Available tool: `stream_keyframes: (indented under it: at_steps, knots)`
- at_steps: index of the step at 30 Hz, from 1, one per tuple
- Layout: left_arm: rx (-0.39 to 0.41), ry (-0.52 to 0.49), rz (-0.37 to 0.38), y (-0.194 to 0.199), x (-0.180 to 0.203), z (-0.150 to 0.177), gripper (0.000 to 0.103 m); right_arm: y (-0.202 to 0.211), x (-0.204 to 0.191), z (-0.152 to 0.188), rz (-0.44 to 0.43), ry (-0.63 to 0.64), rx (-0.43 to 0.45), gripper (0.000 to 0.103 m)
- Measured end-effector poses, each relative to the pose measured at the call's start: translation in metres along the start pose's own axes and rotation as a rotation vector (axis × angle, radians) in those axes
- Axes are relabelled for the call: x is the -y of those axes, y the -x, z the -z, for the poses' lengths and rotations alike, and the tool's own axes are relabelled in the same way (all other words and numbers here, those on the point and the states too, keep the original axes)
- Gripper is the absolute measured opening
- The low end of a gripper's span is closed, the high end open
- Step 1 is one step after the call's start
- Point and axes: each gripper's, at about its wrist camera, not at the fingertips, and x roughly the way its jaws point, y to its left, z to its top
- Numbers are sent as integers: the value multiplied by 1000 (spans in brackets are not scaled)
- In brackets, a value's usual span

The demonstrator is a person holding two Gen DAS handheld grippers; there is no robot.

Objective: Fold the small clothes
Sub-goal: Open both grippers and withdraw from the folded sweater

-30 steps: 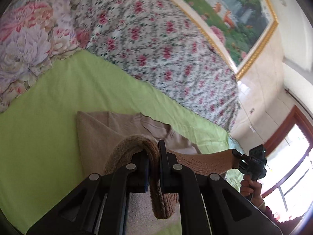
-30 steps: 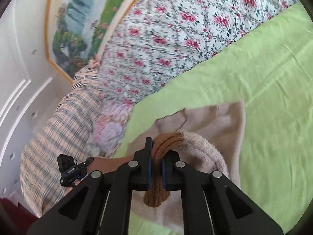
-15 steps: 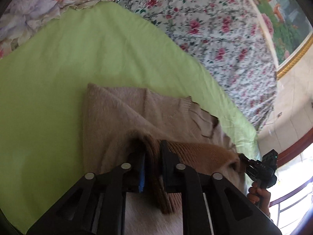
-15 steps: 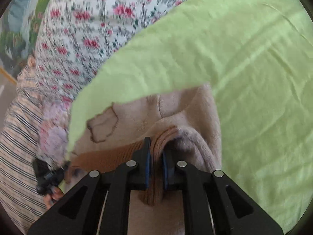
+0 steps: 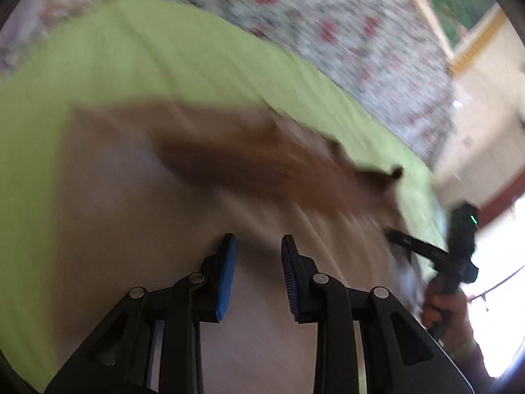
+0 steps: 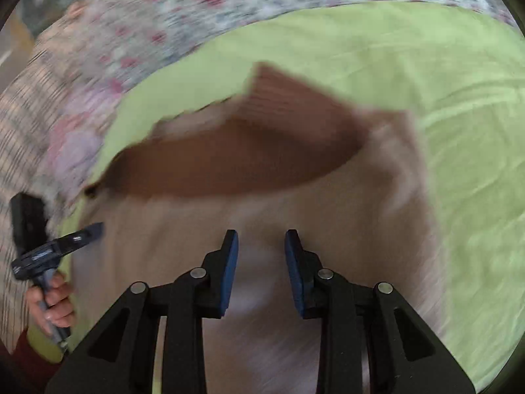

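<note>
Both views are blurred. My left tongs [image 5: 257, 239] and right tongs [image 6: 261, 234] hang over a beige sweater [image 6: 295, 203] lying on a bed's green sheet [image 6: 459, 131]. Both pairs have their jaws apart and opening, blue pads [image 5: 226, 275] clear of the fabric, nothing clamped. The sweater's browner ribbed band [image 6: 229, 167] lies folded across its upper part. A floral quilt [image 5: 344, 26] borders the sheet's far edge.

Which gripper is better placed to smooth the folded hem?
Neither clearly: left gripper and right gripper, jaws opening and empty, both hang over the beige sweater, its brown ribbed hem just ahead of each.
</note>
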Motion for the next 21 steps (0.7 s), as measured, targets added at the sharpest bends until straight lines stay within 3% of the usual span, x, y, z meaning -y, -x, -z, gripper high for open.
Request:
stream_keyframes:
  at_steps: [2,3,6,8,15,21]
  knots:
    - [51,46,-65,7,-19,-22,28,7,24,-8,43,-100,39,31]
    - [74,89,-72,14,-33,-29,28,10,31,-8,26,-142,49,31]
    - [118,172,-41,35,-58,-24,28,30,32,7,-8,-163,84,34]
    - [119,183,-35,46,-60,-3,28,41,20,26,-33,-138,93,47]
    - [142,155,30,101,-31,86,28,69,-31,93,-147,-60,89,49]
    - [120,137,82,134,-11,137,31,92,-47,133,-197,-55,94,50]
